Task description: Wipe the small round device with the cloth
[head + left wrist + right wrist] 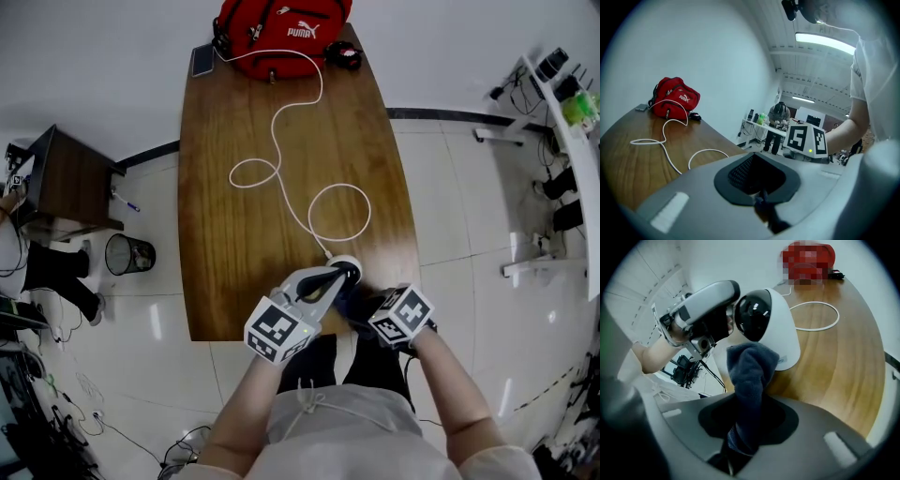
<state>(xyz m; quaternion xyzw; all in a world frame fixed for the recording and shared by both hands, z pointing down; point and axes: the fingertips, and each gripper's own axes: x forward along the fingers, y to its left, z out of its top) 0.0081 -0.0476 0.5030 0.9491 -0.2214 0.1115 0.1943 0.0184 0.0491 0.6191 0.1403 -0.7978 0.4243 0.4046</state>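
Wooden tabletop (244, 122), near edge: small round device (780, 329), white dome. Left hand-held gripper (727, 314) pressed shut beside its top, likely steadying. Right hand-held gripper (740, 432) pinches dark cloth (750, 371) against shell, wiping.

device (780, 329): white dome, blk round face | cloth (749, 376): dk-blue, bunched, touching device

Left gripper (761, 199) near, jaws together; white cable (665, 150) loops across wooden table (628, 164); red bag (674, 97) far left.
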